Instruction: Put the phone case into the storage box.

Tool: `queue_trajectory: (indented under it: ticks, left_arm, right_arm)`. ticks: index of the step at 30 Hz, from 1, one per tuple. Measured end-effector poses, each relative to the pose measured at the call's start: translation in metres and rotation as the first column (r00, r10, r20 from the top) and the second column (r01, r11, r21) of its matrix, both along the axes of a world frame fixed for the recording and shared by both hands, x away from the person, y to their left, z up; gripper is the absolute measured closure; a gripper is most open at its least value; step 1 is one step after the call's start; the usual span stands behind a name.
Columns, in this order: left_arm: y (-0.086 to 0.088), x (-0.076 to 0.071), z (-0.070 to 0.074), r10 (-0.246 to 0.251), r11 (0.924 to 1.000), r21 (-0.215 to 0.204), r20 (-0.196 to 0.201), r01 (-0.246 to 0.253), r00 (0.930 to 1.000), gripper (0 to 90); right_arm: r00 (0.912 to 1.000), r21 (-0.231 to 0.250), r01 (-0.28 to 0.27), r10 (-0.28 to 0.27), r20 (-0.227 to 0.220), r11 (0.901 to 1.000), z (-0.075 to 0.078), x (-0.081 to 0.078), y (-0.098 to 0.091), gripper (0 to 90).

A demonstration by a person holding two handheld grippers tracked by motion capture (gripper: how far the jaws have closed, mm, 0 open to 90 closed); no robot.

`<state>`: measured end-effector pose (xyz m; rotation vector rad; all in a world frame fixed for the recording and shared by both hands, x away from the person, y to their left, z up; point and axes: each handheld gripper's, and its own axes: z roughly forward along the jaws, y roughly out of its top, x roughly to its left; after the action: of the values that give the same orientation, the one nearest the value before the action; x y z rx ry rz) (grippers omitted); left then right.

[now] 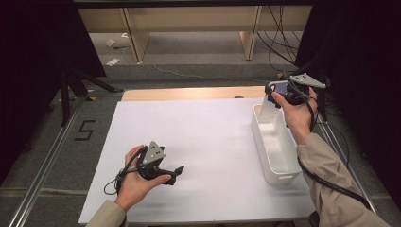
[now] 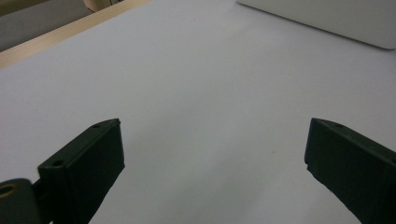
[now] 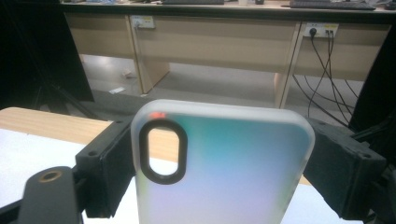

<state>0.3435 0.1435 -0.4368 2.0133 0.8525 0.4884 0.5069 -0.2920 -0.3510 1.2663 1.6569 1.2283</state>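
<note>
Right gripper (image 1: 275, 96) clamped on phone case (image 3: 224, 163), which I hold above white bin (image 1: 265, 151) far end, 2 o'clock on table. Drop pending (my read). Left gripper (image 1: 174, 174) gaping, idle at 7 o'clock.

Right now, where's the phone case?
The phone case sits upright, clamped between the right tongs, held above the far end of the white bin at the table's right side in the high view.
</note>
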Motion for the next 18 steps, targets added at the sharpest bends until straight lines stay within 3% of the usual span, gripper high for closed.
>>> queue_trajectory:
  ticks: [18]
  left_arm:
    - [-0.0002,0.0003,-0.0005,-0.001,1.0000,0.000,-0.001,0.001,1.0000,4.0]
  right_arm:
    - [1.0000,-0.007,0.001,-0.001,-0.009,1.0000,-0.0032,0.0055,0.0019,17.3]
